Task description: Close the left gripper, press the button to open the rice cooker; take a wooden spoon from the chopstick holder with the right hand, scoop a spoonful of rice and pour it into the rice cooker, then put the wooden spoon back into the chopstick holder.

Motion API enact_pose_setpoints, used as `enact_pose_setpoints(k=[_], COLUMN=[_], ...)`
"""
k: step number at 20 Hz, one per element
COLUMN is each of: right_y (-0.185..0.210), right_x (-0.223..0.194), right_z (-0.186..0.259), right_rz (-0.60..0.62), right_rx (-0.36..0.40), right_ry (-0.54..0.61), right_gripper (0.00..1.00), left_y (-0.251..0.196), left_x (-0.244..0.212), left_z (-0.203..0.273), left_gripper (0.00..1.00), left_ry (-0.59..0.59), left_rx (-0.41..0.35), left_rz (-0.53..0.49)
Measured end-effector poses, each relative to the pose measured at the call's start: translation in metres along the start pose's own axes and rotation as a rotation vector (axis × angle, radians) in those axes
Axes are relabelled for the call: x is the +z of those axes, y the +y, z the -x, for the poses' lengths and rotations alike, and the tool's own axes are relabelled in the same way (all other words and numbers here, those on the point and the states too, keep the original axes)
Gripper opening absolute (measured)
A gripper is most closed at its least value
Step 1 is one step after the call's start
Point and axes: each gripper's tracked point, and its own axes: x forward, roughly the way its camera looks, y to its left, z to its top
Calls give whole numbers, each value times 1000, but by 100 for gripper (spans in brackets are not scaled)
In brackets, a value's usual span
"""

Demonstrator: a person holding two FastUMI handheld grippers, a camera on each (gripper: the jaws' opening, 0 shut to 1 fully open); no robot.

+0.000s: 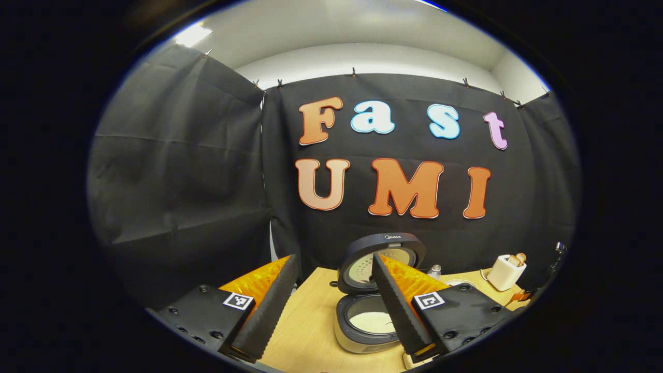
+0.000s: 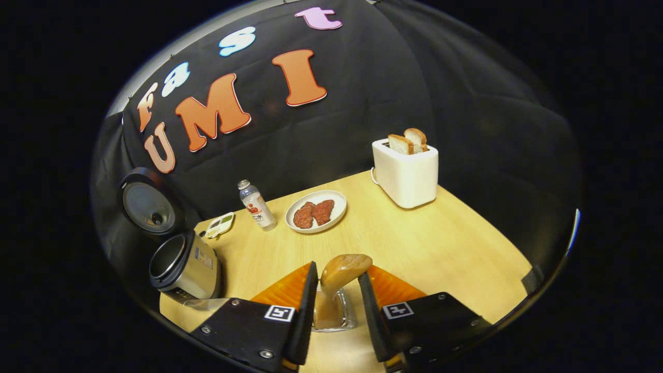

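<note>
In the left gripper view, the left hand-held gripper [image 1: 334, 298] is seen with its fingers spread wide, nothing held between them, raised above the near part of the table [image 1: 305, 321]. Beyond it the rice cooker [image 1: 370, 321] stands with its lid [image 1: 380, 259] swung up and white rice lying in the inner pot. A white toaster [image 1: 505, 272] stands far to the right.

In the right gripper view, the right hand-held gripper [image 2: 336, 300] is set around the wooden spoon [image 2: 339, 277], whose rounded end rises between the fingers from a clear holder [image 2: 331, 318]; whether both fingers press on it cannot be told. The rice cooker is seen at the left, open. A bottle [image 2: 256, 204], a plate of meat [image 2: 317, 211] and the toaster with bread are placed farther off.
</note>
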Motion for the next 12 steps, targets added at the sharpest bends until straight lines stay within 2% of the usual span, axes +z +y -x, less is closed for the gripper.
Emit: enact_pose_setpoints(k=[1, 2, 3, 5, 7, 12], right_y=[-8, -16, -19, -20, -15, 5], right_x=[6, 12, 21, 39, 59, 101], right_z=[4, 8, 12, 26, 39, 71], right_rz=[34, 66, 89, 114, 114, 76], right_rx=[-31, -57, -68, -79, -66, -33], right_ry=[-4, -13, -27, -56, -89, -157], right_gripper=[59, 64, 77, 89, 94, 93], left_y=[-6, -11, -16, -26, -39, -65], left_x=[2, 3, 3, 4, 9, 48], left_z=[-1, -1, -2, -7, -15, -57], left_gripper=[99, 99, 100, 100, 100, 99], left_ry=[1, 1, 0, 2, 0, -22], left_rx=[-10, -17, -23, -36, -56, -101], left_rz=[3, 6, 9, 18, 19, -12])
